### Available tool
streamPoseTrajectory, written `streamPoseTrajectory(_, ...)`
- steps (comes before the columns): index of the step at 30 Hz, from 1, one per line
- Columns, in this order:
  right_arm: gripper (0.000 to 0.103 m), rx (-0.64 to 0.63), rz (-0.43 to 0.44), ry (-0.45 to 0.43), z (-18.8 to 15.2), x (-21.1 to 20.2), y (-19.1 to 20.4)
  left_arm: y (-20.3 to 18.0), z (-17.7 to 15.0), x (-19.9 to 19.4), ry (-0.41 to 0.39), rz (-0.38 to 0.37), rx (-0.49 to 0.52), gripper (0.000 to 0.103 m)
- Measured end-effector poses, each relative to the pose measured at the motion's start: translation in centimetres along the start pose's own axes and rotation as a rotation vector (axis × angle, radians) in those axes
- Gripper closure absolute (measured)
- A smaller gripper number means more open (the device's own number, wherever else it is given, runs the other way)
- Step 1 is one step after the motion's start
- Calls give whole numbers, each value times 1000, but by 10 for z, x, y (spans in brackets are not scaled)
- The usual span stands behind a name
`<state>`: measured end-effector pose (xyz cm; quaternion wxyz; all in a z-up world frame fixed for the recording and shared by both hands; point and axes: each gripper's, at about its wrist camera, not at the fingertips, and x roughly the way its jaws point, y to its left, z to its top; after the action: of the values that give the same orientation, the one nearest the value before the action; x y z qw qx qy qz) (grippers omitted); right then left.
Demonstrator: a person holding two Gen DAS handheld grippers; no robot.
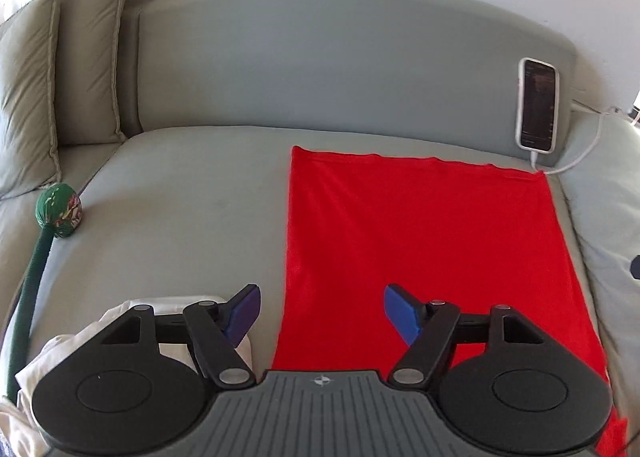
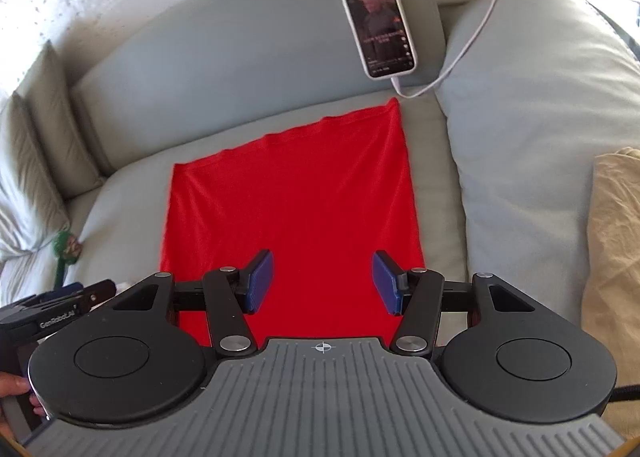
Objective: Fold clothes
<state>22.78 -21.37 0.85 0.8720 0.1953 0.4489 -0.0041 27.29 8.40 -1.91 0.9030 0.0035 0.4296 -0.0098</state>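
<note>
Left wrist view: the left gripper (image 1: 322, 313) is seen released, its 2 blue pads spread with nothing between them, above the left edge of a red garment (image 1: 432, 249) laid flat on a grey sofa (image 1: 180, 193). White folded cloth (image 1: 176, 303) lies under its left finger. Right wrist view: the right gripper (image 2: 323, 283) is likewise released and empty over the red garment's near part. A phone (image 2: 378, 27) is propped against the backrest.

You get bright, even daylight; glare top right in right view, fisheye bends edges, pics mostly sharp.
</note>
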Motion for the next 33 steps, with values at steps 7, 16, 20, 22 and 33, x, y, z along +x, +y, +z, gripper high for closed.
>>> streamPoseTrajectory(7, 50, 259, 56, -31, 60, 90, -60, 24, 47, 100, 16, 6, -91, 45)
streamPoseTrajectory(16, 62, 294, 74, -66, 99, 186, -130, 24, 72, 183, 1, -128, -47, 46)
streamPoseTrajectory(20, 65, 231, 94, -52, 113, 210, -139, 25, 81, 197, -26, -172, -53, 47)
streamPoseTrajectory(22, 65, 202, 101, -64, 116, 218, -139, 25, 86, 203, -43, -181, -60, 48)
streamPoseTrajectory(33, 99, -47, 27, -45, 108, 223, -97, 7, 84, 192, -8, -172, 50, 96)
